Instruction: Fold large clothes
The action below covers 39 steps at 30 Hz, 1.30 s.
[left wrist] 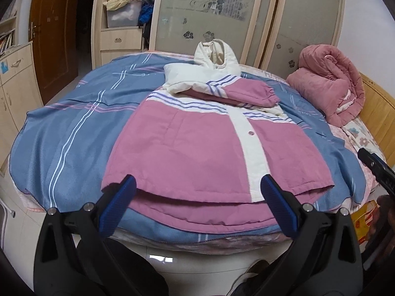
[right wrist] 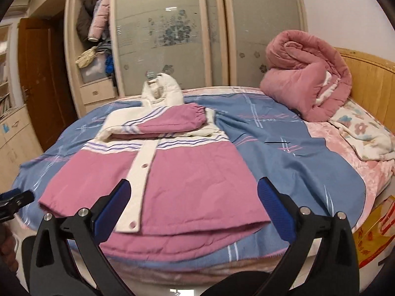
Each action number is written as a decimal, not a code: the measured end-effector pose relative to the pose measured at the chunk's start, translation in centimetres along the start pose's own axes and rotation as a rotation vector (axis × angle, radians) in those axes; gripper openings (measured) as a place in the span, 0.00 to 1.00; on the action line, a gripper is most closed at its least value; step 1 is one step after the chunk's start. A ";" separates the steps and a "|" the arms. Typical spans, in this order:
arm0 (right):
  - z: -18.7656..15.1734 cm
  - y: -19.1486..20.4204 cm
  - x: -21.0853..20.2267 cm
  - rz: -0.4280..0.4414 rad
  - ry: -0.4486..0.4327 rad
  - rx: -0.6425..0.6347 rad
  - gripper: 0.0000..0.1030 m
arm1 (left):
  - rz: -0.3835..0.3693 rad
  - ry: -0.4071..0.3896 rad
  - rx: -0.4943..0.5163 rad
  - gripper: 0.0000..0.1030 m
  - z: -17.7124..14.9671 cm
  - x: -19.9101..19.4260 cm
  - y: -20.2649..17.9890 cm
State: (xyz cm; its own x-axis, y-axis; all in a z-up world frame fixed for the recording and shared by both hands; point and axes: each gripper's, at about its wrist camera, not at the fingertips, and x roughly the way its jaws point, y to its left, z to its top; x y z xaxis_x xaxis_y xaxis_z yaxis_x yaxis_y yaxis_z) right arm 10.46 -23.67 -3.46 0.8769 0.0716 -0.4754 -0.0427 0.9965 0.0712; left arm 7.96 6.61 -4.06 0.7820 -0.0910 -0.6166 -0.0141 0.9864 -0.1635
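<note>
A pink and cream padded jacket (left wrist: 197,145) lies flat on the blue bedspread (left wrist: 61,135), hood (left wrist: 216,54) at the far end, both sleeves folded across the chest. It also shows in the right wrist view (right wrist: 172,177). My left gripper (left wrist: 198,192) is open and empty, its fingers at the jacket's near hem, left part. My right gripper (right wrist: 195,197) is open and empty at the hem's right part. The right gripper's tip shows at the right edge of the left wrist view (left wrist: 375,165).
A rolled pink quilt (right wrist: 306,83) sits at the far right by the wooden headboard (right wrist: 370,79). Wardrobe sliding doors (left wrist: 222,12) stand behind the bed. A wooden door (left wrist: 51,37) and cabinets are at left. A yellow bag (right wrist: 377,234) is beside the bed at right.
</note>
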 end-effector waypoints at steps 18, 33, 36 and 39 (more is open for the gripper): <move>-1.0 0.5 -7.0 0.044 -0.075 -0.014 0.99 | 0.046 -0.030 0.039 0.98 -0.5 -5.9 -2.7; -1.6 0.7 -7.9 0.042 -0.072 -0.011 0.99 | 0.047 -0.051 0.043 0.98 -0.5 -7.2 -2.5; -1.7 0.8 -7.4 0.041 -0.064 -0.011 0.99 | 0.043 -0.054 0.047 0.98 -0.5 -7.1 -2.5; -1.7 1.0 -6.5 0.036 -0.045 -0.020 0.99 | 0.032 -0.054 0.057 0.98 0.0 -6.5 -2.7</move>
State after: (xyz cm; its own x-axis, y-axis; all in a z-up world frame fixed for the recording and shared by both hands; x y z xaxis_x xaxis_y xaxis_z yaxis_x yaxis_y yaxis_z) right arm 3.92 -23.02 -1.85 0.8952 0.1063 -0.4328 -0.0840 0.9940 0.0704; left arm 2.85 4.58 0.37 0.8141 -0.0537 -0.5783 -0.0051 0.9950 -0.0996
